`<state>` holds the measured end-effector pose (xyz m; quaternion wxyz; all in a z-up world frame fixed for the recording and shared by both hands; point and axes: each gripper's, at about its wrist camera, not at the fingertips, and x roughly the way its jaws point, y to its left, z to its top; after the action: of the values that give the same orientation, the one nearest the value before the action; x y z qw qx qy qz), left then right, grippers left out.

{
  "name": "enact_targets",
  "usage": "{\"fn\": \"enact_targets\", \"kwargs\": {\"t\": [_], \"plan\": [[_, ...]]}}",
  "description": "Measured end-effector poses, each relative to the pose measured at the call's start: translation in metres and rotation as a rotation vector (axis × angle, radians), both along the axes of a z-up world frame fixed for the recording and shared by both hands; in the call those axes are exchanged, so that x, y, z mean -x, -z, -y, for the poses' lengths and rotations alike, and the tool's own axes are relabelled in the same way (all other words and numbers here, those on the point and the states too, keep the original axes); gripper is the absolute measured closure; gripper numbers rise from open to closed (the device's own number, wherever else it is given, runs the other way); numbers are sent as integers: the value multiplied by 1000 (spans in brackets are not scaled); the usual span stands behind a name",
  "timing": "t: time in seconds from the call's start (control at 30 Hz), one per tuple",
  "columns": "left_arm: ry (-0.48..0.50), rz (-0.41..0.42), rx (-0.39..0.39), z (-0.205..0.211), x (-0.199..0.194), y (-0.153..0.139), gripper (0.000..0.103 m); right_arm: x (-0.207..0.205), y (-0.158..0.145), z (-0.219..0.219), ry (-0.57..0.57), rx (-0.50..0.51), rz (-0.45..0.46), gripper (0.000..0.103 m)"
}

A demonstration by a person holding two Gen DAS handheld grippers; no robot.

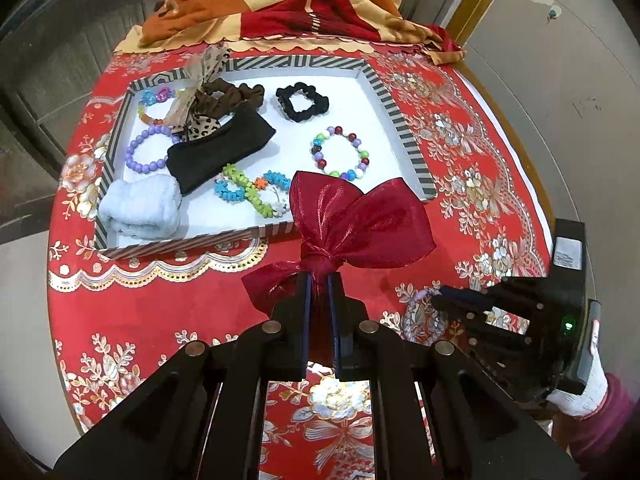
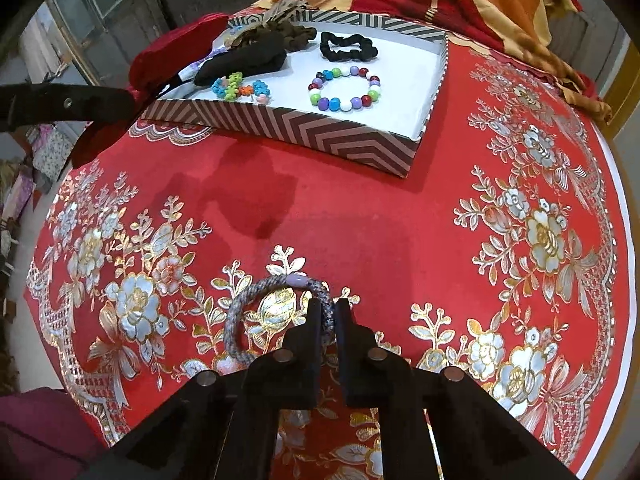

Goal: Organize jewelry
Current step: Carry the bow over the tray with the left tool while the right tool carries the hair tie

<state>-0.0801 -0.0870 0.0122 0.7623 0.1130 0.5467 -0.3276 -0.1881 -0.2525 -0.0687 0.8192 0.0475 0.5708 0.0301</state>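
Red organza bow [image 1: 360, 220] sits clamped in the left gripper [image 1: 319, 280], while the right gripper [image 2: 329, 312] pinches a grey hair tie [image 2: 248, 300] on the table [image 2: 400, 232].

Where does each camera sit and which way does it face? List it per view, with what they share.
Left wrist: on the left gripper, looking steeply down over the red bow it clamps, toward the striped tray; the right gripper and gloved hand show.
Right wrist: on the right gripper, looking down at the grey hair tie it pinches; the left gripper's arm shows at the left edge.
Shared: tray, multicolour bead bracelet, red tablecloth.
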Motion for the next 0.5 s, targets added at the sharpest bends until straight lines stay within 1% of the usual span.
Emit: {"fn": "enact_targets", "kwargs": {"t": [0.17, 0.33, 0.5], "plan": [[-13, 26, 10, 0, -4, -10, 96, 6, -34, 9, 15, -21, 77, 97], [-31, 35, 19, 3, -11, -17, 96, -8, -72, 22, 35, -15, 156, 97], [-51, 59, 15, 12, -20, -24, 96, -31, -92, 32, 47, 3, 199, 97]]}}
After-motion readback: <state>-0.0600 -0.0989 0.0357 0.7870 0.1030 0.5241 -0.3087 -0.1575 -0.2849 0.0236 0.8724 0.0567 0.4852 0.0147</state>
